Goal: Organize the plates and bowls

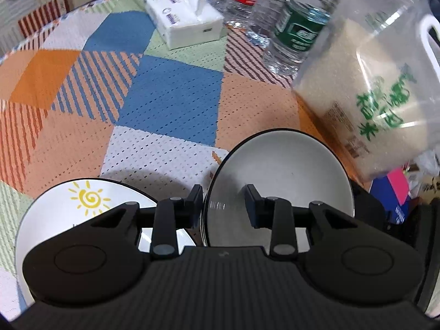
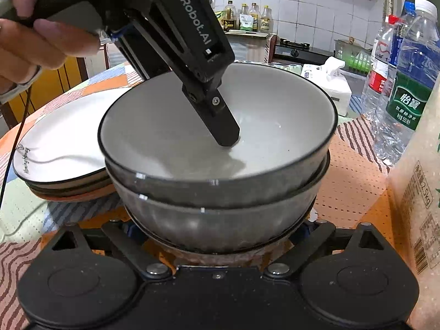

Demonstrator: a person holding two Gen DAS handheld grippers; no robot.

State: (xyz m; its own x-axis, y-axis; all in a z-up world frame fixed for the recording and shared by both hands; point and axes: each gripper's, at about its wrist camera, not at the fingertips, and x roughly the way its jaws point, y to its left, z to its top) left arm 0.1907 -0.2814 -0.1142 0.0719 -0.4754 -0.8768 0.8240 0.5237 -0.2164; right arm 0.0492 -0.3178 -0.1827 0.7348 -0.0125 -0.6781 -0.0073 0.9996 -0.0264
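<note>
Here the left gripper (image 1: 224,202) stands open across the rim of the grey black-rimmed bowl (image 2: 217,126), top of a stack beside the white sun plate (image 1: 82,209). The right gripper's fingers are hidden.

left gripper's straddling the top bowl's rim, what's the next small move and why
Probably lift the left gripper straight up and clear. The top bowl already sits nested in the lower bowl, roughly level, and the fingers stand apart on either side of the rim, not clamped. The plate stack lies close beside it, so a sideways exit could bump it.
</note>
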